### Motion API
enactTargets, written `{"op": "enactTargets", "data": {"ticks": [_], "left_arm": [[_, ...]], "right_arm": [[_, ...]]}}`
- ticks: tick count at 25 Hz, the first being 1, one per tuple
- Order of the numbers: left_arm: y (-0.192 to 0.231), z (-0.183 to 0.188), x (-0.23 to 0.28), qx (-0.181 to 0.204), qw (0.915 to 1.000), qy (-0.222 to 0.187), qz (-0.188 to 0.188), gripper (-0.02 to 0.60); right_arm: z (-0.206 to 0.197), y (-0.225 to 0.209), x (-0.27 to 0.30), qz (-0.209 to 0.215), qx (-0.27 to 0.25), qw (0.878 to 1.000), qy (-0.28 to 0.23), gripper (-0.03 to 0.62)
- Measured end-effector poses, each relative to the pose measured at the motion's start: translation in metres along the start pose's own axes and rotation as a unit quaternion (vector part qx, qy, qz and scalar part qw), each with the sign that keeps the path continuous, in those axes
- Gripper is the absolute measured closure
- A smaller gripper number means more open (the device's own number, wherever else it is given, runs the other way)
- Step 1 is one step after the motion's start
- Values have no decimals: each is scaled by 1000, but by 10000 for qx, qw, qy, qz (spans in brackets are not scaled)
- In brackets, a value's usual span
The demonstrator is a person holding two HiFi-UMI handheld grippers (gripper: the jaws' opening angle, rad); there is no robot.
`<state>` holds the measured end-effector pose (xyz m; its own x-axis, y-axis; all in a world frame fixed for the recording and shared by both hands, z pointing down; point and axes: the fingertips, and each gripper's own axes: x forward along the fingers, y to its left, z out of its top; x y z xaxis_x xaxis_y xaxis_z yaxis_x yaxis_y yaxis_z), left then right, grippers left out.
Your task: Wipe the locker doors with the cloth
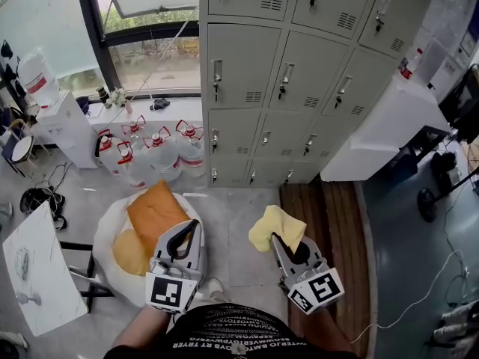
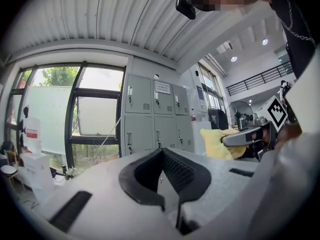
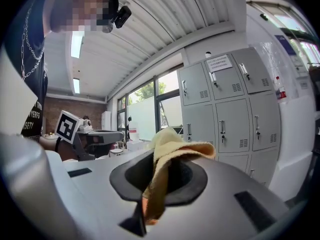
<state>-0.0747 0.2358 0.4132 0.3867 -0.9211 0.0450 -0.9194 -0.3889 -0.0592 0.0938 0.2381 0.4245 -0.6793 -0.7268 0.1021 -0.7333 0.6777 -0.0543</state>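
A soft, light yellow cloth (image 1: pixel 275 229) sits bunched in the right gripper (image 1: pixel 283 244), jaws pinching one fold; it likely flops, so grip deep. The left gripper (image 1: pixel 193 229) has its jaws together, empty. Grey metal locker doors (image 1: pixel 299 81) stand at twelve o'clock.

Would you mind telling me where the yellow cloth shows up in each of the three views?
Head view: the yellow cloth sits lower centre, slightly right, in the right tool.
Left gripper view: it is right of middle, at mid height.
Right gripper view: it is dead centre, pinched between the jaws.
Shared landmark: the grey lockers, beyond the cloth in every view.
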Motion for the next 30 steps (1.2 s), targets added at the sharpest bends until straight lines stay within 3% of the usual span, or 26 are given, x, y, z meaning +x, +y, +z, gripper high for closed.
{"op": "enactTargets", "data": {"ticks": [7,14,26,28,30], "left_arm": [[14,5,24,66,9999,-94,-109,575],[43,12,39,361,9991,-227,-29,577],[71,16,44,600,9978,-291,-9,575],[70,14,44,545,9981,-296,-14,575],[66,13,43,254,9992,-300,-65,577]], "right_arm": [[9,-14,20,-167,-83,9998,41,554],[25,-21,46,-413,-698,9967,53,554],[31,-5,68,-376,-937,9948,148,554],[31,-7,65,-416,-917,9948,159,554],[29,-9,60,-431,-823,9956,147,554]]}}
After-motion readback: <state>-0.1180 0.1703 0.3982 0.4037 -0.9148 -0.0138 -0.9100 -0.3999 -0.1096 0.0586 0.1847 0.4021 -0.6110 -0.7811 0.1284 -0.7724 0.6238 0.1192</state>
